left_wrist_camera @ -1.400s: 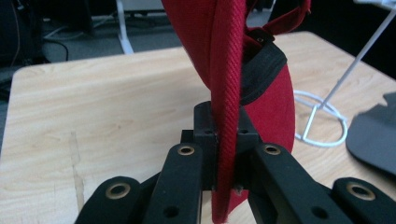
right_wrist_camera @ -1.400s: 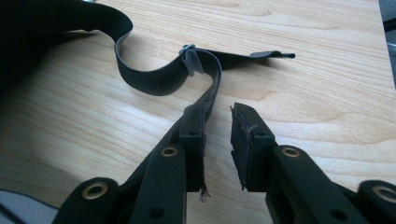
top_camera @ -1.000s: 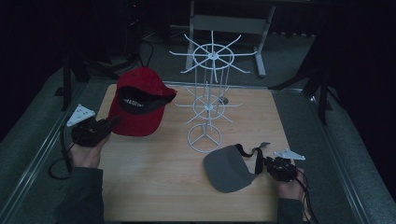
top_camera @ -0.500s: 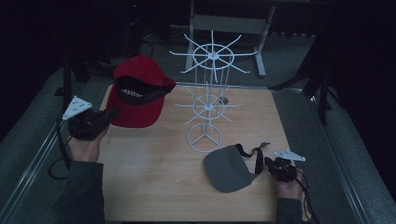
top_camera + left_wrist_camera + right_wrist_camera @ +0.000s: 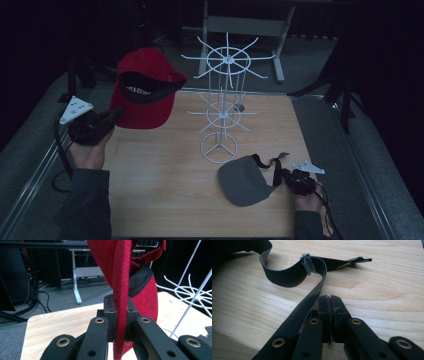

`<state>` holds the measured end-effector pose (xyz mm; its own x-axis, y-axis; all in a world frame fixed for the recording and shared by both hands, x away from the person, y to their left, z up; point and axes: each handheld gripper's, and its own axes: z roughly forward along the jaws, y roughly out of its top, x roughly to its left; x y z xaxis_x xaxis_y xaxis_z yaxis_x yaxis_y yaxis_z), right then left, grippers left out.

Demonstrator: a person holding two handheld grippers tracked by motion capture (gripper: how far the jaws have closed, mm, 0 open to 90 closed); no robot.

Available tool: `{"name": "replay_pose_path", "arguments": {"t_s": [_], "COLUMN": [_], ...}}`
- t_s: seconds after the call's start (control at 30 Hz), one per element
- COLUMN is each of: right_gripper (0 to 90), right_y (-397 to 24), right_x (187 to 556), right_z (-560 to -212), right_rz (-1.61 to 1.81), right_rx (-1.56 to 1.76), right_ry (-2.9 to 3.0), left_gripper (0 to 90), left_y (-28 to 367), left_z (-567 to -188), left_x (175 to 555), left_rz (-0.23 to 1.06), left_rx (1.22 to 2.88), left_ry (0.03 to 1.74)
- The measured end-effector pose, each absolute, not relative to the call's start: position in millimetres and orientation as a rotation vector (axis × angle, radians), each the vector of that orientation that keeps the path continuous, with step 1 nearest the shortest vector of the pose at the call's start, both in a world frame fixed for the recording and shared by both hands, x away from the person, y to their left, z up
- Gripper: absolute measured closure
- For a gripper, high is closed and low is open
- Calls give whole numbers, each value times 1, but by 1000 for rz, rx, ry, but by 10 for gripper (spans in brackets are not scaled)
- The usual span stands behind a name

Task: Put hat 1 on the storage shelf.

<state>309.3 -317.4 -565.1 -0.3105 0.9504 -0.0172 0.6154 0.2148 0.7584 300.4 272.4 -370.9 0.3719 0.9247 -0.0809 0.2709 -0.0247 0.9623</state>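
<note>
the left gripper has its jaws pressed together on the edge of the red cap, the red fabric running up between them in the left gripper view; the right gripper has its jaws closed tight, pad against pad, and the black strap of the grey cap passes along their left side there, so whether any of it is caught between them cannot be told

taking the white wire rack as the landmark: in the high view the left gripper sits left of the rack, over the left edge of the wooden table, held in the person's left hand with its grey three-cornered plate on top; the red cap is lifted clear of the table, up and left of the rack and just beside its upper arms, its opening with a black inner band turned toward the camera

the grey cap lies flat on the table in front of the rack's round base, slightly to its right and close to it; its strap loops out to the right, where the right gripper rests low on the table in the person's right hand, near the front right corner

the rack stands upright near the table's middle, with a large spoked ring on top and a smaller one below it
</note>
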Motion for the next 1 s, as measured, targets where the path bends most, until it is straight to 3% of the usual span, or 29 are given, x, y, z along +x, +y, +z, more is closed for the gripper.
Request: {"name": "replay_pose_path", "arguments": {"t_s": [0.6, 1.0], "right_gripper": [702, 639], "right_y": [-320, -319], "right_x": [308, 308], "right_z": [-566, -566], "right_rz": [915, 930], "right_rx": [1448, 1433], "right_ry": [1998, 2019], "left_gripper": [858, 858], "left_y": [269, 270], "left_z": [-355, -345], "left_x": [299, 297], "left_rz": [789, 787], "left_rx": [1492, 1459], "left_ry": [1070, 1055]}}
